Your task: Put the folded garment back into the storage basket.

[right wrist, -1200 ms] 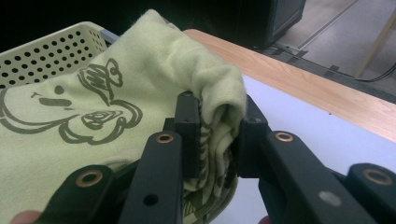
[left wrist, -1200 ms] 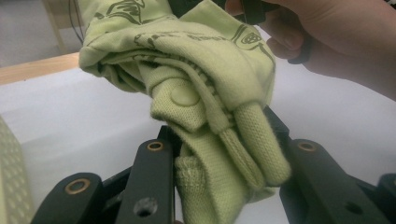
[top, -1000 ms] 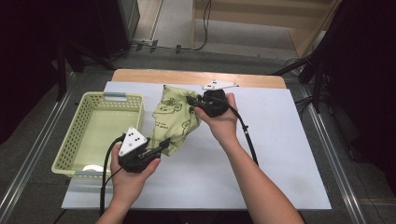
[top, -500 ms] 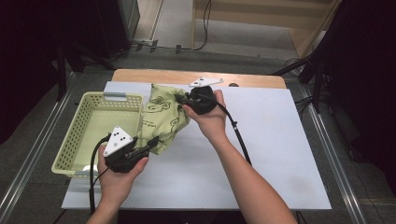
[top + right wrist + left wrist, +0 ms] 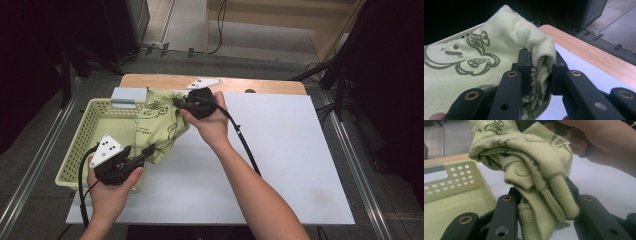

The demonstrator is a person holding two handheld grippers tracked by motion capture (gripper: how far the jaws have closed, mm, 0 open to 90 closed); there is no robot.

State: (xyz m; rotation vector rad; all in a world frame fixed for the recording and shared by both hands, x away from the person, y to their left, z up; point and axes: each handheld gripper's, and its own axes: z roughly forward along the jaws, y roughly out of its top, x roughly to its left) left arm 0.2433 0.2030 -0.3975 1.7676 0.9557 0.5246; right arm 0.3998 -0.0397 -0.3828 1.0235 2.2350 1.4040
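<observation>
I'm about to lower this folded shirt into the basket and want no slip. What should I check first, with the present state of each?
1. Left hand-held gripper clamped on the green shirt: ok.
2. Right hand-held gripper clamped on the shirt's fold: ok.
3. Shirt lifted off the table: cannot tell.
4. Shirt partly over the basket: ok.
5. Basket floor free for it: cannot tell, partly hidden.

Pale green perforated basket on white-topped counter (wood edge at back), dark floor around.
</observation>
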